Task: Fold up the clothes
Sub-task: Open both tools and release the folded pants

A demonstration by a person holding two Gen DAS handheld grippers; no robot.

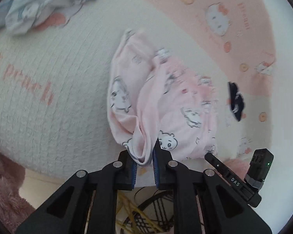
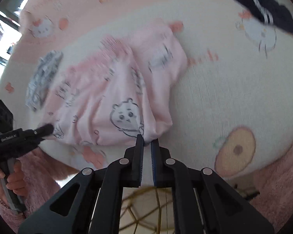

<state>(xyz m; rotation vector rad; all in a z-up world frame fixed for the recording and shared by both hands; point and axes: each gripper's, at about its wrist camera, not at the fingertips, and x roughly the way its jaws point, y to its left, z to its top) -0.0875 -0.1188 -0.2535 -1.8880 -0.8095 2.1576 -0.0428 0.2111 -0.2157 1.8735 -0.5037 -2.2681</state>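
We grip the pink garment (image 1: 162, 105) in both tools, left tool (image 1: 144, 162) and right tool (image 2: 147, 144) each pinching a bunched edge; ahead, it lies crumpled on the bed (image 1: 48, 89), folding unfinished.

The right gripper (image 2: 147, 141) pinches a bunched corner of the pink cartoon-print garment (image 2: 115, 89), its jaws nearly closed on the cloth. The garment lies rumpled on a cream printed blanket (image 2: 214, 97). At left, a hand (image 2: 8, 177) holds the other gripper (image 2: 46, 128) against the garment's edge. A dark garment (image 2: 267, 17) lies far off.
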